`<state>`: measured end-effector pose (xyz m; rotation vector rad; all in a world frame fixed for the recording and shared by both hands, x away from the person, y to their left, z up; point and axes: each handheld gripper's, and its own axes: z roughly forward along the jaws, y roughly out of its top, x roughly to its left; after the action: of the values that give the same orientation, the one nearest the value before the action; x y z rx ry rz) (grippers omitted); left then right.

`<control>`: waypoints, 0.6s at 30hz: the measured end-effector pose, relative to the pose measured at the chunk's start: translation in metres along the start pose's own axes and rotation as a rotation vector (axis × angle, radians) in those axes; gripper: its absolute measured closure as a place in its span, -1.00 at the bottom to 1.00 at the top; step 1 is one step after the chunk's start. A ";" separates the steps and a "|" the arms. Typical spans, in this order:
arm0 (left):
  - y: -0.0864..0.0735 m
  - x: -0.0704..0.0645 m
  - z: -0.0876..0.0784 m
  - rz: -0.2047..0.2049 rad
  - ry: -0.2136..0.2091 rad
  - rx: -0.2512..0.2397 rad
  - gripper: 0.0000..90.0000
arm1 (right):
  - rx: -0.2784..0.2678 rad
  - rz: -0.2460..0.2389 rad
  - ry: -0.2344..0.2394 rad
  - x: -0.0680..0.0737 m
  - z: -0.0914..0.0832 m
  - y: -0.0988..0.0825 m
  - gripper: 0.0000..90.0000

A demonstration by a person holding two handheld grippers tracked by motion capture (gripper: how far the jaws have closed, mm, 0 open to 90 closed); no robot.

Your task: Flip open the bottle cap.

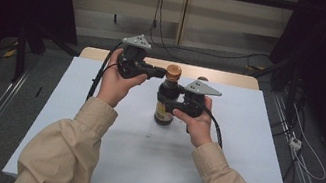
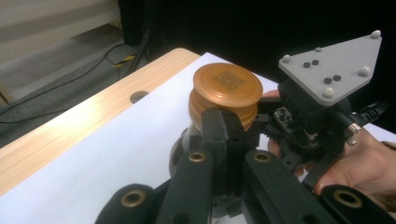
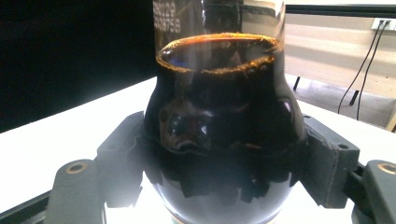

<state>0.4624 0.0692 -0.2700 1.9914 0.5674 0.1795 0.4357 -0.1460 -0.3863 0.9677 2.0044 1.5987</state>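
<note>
A bottle (image 1: 165,107) of dark sauce with an orange-brown cap (image 1: 173,72) stands upright near the far middle of the white table (image 1: 241,156). My right gripper (image 1: 169,104) comes in from the right and is shut on the bottle's body. In the right gripper view its pads (image 3: 123,158) press both sides of the dark bottle (image 3: 224,135). My left gripper (image 1: 160,73) comes in from the left with its jaws shut together. Its tip (image 2: 224,123) rests against the side of the cap (image 2: 227,88), not around it. The right gripper's grey plate (image 2: 334,70) sits just beyond the cap.
A wooden strip (image 1: 224,76) with a round hole (image 2: 138,96) runs along the table's far edge. Cables (image 1: 302,156) lie on the floor at the right and behind the table. Dark curtains stand on both sides. White surface stretches in front of the bottle.
</note>
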 end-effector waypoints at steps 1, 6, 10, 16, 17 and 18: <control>0.000 0.000 0.001 -0.005 0.002 -0.004 1.00 | 0.001 0.001 -0.002 0.000 0.000 0.000 -0.43; 0.002 -0.001 0.004 -0.011 0.000 -0.007 1.00 | 0.002 0.007 -0.001 -0.002 -0.001 0.000 -0.43; 0.003 -0.001 0.003 -0.019 -0.005 0.003 1.00 | 0.002 0.009 -0.001 -0.003 -0.001 -0.001 -0.43; 0.004 -0.002 0.005 -0.031 -0.011 -0.002 1.00 | 0.002 0.013 0.003 -0.004 -0.002 -0.001 -0.43; 0.004 -0.002 0.006 -0.027 -0.010 -0.002 1.00 | 0.001 0.014 0.003 -0.004 -0.002 -0.001 -0.43; 0.004 -0.002 0.007 -0.027 -0.011 -0.008 1.00 | 0.000 0.020 0.004 -0.005 -0.002 -0.002 -0.43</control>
<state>0.4642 0.0614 -0.2692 1.9748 0.5850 0.1542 0.4371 -0.1510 -0.3878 0.9881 2.0030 1.6119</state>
